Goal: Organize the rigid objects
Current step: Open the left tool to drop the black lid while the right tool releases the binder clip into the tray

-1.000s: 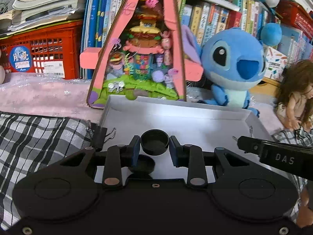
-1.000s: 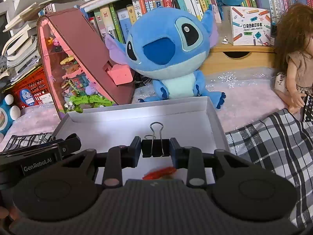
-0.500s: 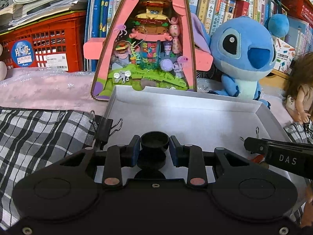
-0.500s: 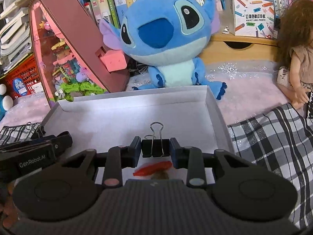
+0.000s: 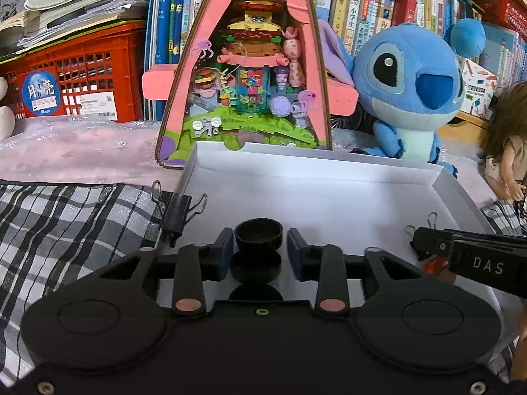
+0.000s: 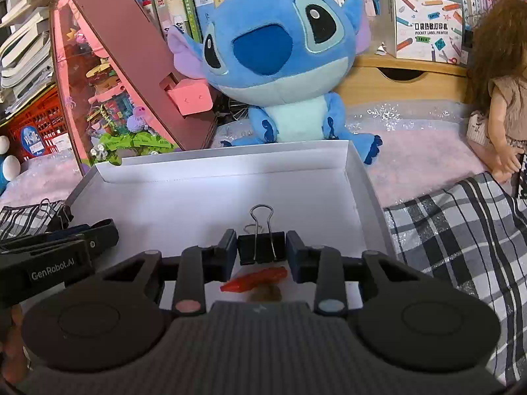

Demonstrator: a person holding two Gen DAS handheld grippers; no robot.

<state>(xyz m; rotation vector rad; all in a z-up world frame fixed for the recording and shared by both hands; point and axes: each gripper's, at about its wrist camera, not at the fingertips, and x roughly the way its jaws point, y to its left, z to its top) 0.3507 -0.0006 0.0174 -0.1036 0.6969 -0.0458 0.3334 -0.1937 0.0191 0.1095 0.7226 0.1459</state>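
Now over white tray (image 5: 329, 168): left gripper (image 5: 260, 250) jaws opening, small gaps either side of black cap (image 5: 258, 234) between pads. Right gripper (image 6: 261, 251) jaws opening too, black binder clip (image 6: 261, 247) between them, barely clear. Second binder clip (image 5: 178, 210) on tray's left rim.

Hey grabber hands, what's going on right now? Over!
Left gripper opening, small black cap between its pads. Right gripper opening around black binder clip. Both over white tray. Nothing blocking.
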